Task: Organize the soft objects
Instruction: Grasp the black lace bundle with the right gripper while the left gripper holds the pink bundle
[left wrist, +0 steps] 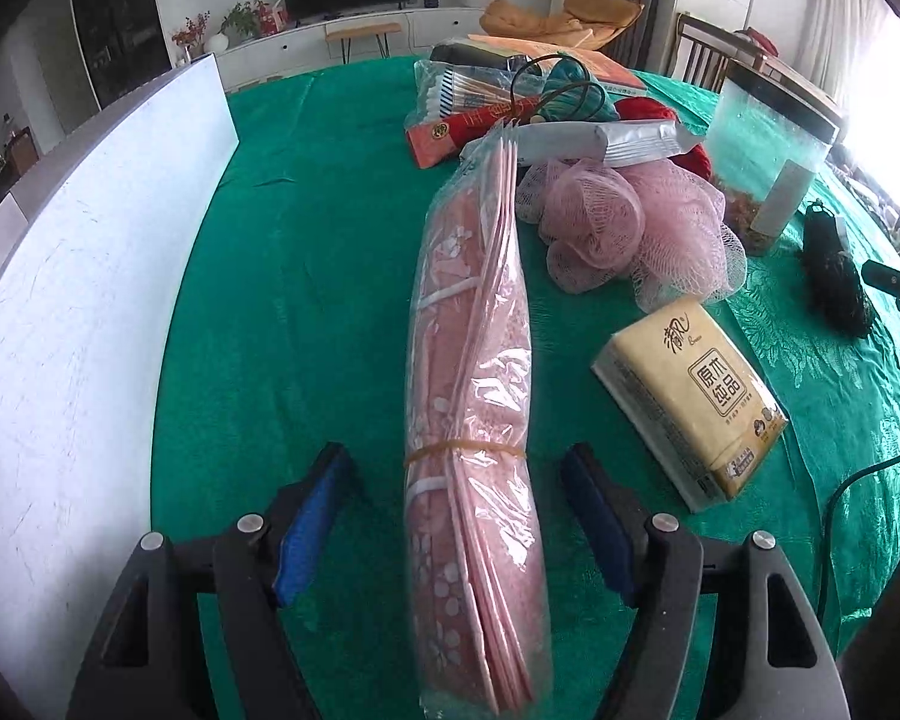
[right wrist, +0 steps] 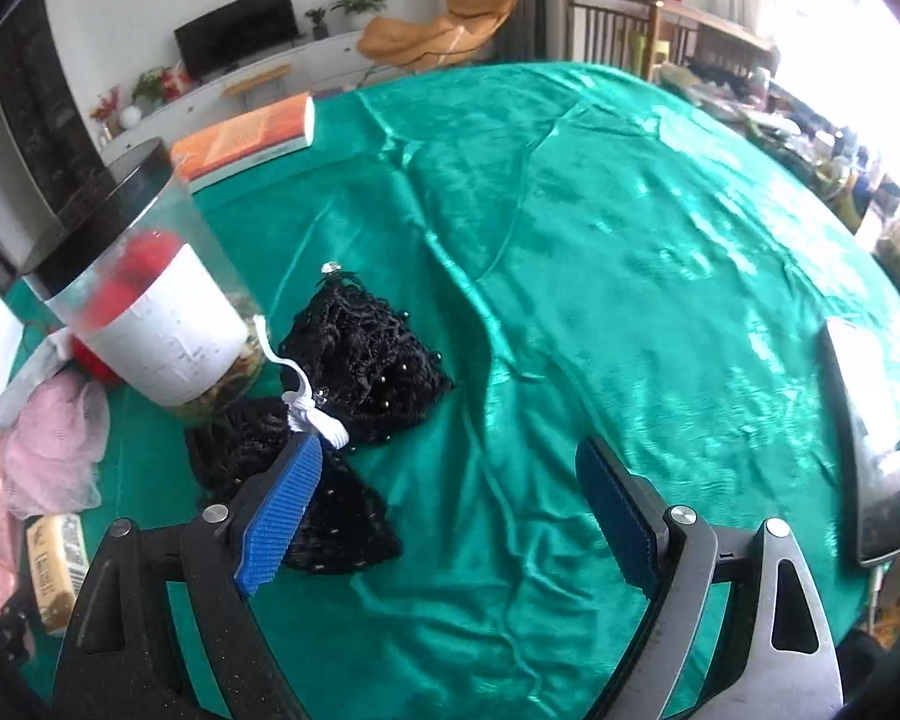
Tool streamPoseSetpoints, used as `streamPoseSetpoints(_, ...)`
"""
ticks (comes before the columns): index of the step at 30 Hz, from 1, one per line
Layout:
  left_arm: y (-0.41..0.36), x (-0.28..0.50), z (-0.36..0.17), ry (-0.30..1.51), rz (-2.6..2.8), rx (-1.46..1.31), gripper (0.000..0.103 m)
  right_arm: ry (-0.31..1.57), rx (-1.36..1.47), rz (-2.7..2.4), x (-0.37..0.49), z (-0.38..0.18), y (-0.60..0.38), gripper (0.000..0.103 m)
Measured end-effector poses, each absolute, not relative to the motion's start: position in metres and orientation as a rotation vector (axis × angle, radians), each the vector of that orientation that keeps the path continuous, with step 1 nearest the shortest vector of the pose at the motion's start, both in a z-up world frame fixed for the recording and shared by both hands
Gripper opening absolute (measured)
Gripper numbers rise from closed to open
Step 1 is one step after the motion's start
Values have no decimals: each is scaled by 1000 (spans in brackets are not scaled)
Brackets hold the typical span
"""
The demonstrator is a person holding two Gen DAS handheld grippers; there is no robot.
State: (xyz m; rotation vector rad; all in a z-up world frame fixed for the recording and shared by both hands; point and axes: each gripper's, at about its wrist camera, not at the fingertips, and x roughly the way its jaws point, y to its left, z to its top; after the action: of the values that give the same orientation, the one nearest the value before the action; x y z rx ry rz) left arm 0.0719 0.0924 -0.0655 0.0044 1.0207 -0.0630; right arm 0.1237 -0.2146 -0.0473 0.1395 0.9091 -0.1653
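A round table draped in a green cloth (left wrist: 306,276) carries all items. A white board (left wrist: 90,276) stands along its left edge. Lengthwise near the front edge lies a long pink towel pack in clear plastic (left wrist: 474,396), banded by a rubber band (left wrist: 468,451); the left gripper (left wrist: 459,516) straddles its near end, jaws parted, the blue pads clear of the plastic on both sides, nothing gripped. To the right of the pack, toward the table's middle, rest two pink mesh bath sponges (left wrist: 624,228) and, nearer the front edge, a beige tissue pack (left wrist: 690,402). Toward the far edge sits a pile: a white wrapped packet (left wrist: 606,141), teal yarn (left wrist: 576,93), a red box (left wrist: 468,129). A clear canister with a black lid (right wrist: 138,276) stands by the right side, an orange book (right wrist: 252,132) beyond it. Just beside the canister lies a black beaded mesh item (right wrist: 354,348) with a white cord (right wrist: 306,396). The right gripper (right wrist: 450,510) hovers over bare cloth, jaws wide apart, empty; its left pad overlaps the black item in view, contact undeterminable.
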Motion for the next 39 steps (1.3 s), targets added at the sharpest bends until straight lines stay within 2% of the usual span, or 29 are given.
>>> streamPoseSetpoints(4, 84, 73, -66, 1022, -65, 35, 73, 905, 75, 34, 115, -36, -188, 89)
streamPoseSetpoints(9, 86, 74, -65, 1032, -50, 43, 73, 972, -20, 48, 136, -56, -165, 89)
streamPoseSetpoints(13, 87, 76, -65, 1023, -31, 51, 74, 1064, 94, 59, 159, -69, -185, 90)
streamPoseSetpoints(18, 89, 79, -66, 1019, -17, 58, 77, 1085, 206, 106, 163, -60, -187, 89)
streamPoseSetpoints(23, 90, 80, -66, 1021, -24, 59, 76, 1087, 138, 80, 176, -64, -182, 86)
streamPoseSetpoints(24, 90, 79, -65, 1017, -35, 55, 67, 1087, 110, 74, 179, -64, -182, 81)
streamPoseSetpoints(25, 91, 78, -64, 1009, -56, 37, 43, 1091, 72, 60, 180, -63, -180, 59)
streamPoseSetpoints(26, 93, 78, -62, 1000, -48, 33, 36, 1082, 33, 44, 181, -60, -180, 44)
streamPoseSetpoints(27, 95, 78, -60, 997, -54, 20, 33, 1082, 31, 49, 184, -58, -182, 42)
streamPoseSetpoints(31, 110, 75, -43, 945, -105, -117, 31, 1037, 44, 21, 194, -40, -197, 42)
streamPoseSetpoints(39, 137, 59, 28, 796, -167, -283, 31, 820, 106, 49, 197, 50, -202, 42)
